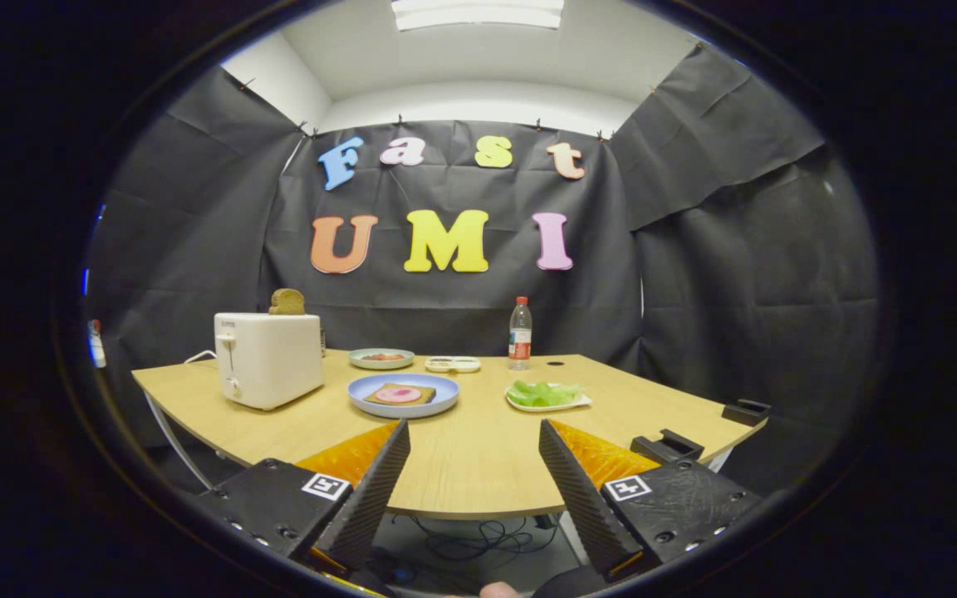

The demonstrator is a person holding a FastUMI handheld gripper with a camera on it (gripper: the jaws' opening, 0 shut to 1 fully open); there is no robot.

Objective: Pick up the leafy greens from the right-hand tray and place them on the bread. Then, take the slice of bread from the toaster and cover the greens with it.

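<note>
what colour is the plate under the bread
Light blue; the plate shows best in the gripper view, beyond the open gripper.

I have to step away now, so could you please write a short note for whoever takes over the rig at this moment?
Gripper: fingers open, holding nothing, near the table's front edge, well short of everything.
Greens: on the white tray, beyond the right finger.
Bread: on the blue plate, with a pink slice on top, beyond the left finger.
Toaster: left of the plate, with a bread slice sticking out of its top.
Done: nothing yet.
Left: pick up the greens and lay them on the bread, then take the slice from the toaster and cover them.
</note>
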